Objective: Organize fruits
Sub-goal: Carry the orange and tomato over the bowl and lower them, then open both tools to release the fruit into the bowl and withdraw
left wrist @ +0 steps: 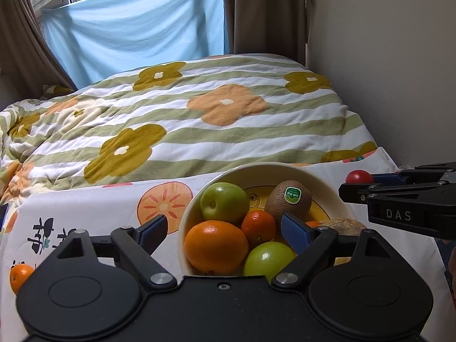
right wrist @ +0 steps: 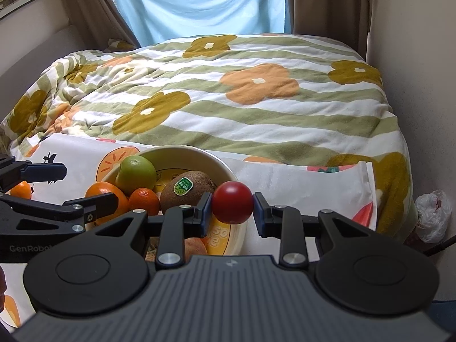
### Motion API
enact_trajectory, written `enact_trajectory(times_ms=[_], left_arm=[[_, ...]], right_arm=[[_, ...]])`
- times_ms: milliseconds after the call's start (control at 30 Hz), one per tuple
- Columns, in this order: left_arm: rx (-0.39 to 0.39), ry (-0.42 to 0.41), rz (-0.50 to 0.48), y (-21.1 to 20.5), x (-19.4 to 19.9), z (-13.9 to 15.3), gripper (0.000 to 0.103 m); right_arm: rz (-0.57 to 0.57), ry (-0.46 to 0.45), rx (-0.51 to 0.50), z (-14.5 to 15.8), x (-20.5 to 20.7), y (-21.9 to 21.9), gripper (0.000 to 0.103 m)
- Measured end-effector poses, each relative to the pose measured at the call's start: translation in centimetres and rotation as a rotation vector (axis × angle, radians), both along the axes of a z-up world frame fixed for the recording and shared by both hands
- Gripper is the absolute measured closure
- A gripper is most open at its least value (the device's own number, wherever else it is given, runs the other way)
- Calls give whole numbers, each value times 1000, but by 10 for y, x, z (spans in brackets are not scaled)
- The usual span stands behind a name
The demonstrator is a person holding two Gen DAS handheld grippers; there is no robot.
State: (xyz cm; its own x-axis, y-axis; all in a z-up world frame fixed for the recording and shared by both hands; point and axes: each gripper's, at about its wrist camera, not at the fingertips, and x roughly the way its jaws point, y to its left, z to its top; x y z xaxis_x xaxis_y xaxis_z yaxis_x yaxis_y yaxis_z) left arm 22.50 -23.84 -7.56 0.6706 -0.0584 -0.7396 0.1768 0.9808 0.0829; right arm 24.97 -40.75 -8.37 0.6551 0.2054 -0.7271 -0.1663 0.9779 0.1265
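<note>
On the right hand-held gripper point(left wrist: 357, 189), perhaps "DAS"

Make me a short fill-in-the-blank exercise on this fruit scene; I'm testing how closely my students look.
1. The right gripper is shut on a round ____ fruit.
2. The kiwi lies inside the ____.
3. The left gripper is open and holds ____.
4. The sticker on the kiwi is ____ in colour.

Missing words: red; bowl; nothing; green
</note>
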Motion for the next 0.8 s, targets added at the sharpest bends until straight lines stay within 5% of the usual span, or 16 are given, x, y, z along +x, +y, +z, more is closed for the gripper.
enact_trajectory(times_ms=[633, 700, 800], left_arm=[[-13, 29, 56, 14, -7, -4, 12], [-11, 27, 57, 15, -8, -4, 12], [-7, 24, 65, 16, -11, -3, 12]], right_arm=[[14, 68, 14, -19, 25, 10, 53], [25, 57, 18, -18, 24, 11, 21], [0, 16, 13, -13, 18, 11, 4]])
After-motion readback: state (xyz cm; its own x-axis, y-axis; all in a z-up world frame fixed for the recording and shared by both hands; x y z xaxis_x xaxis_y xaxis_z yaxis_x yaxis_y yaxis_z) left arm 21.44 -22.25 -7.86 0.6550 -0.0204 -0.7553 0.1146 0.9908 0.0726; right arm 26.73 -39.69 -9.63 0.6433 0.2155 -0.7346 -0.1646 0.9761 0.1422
